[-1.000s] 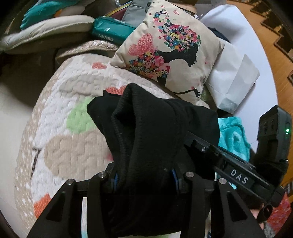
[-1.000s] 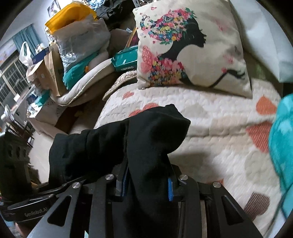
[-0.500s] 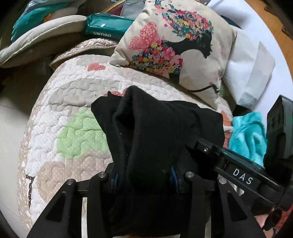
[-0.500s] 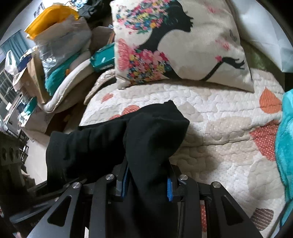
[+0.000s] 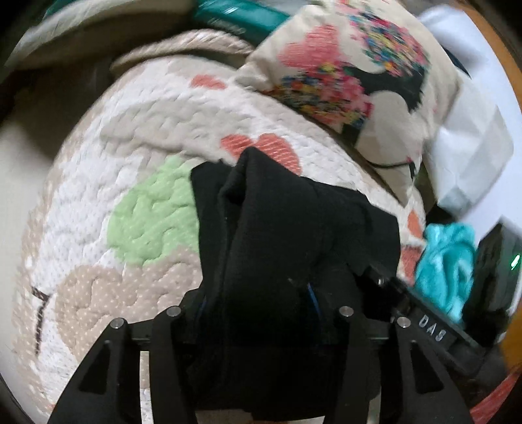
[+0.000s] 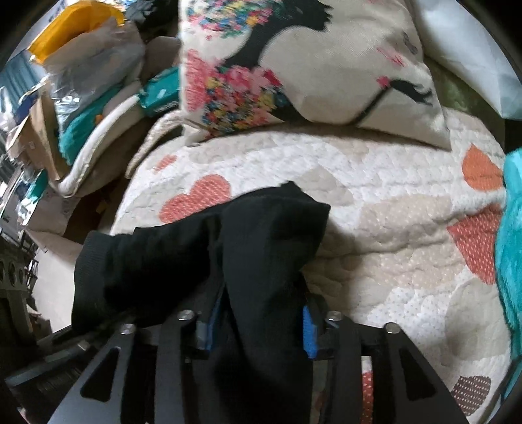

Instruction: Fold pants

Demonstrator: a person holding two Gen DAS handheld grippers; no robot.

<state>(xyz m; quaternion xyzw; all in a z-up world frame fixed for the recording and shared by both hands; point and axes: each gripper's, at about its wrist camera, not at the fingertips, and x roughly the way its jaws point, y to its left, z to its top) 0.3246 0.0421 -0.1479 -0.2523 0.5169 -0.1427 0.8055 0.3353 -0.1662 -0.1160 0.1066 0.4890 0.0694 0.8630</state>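
Pants, black knit, sit bunched and lifted above the quilt, pinched at two spots and draped back over both sets of tongs. Largest thing under them is that quilt, white with coral, green and beige heart patches, covering what I take to be a bed or sofa. At its far edge leans a cream cushion printed with a black silhouette and bright flowers. Past the cushion I see a white sheet or bag, blurred. A turquoise fuzzy cloth lies on the quilt's right side, near the pants. Off the quilt's left edge in the right wrist view is a clutter pile with a yellow item on top and a teal pack lower down.

My left tongs are closed tight on a thick fold of the pants, blue pad barely showing. My right tongs are likewise clamped on the fabric, blue pads pressing either side of it. In the left wrist view the right tool's body, labelled DAS, shows at lower right, just beside the fabric. Both frames are motion-blurred.
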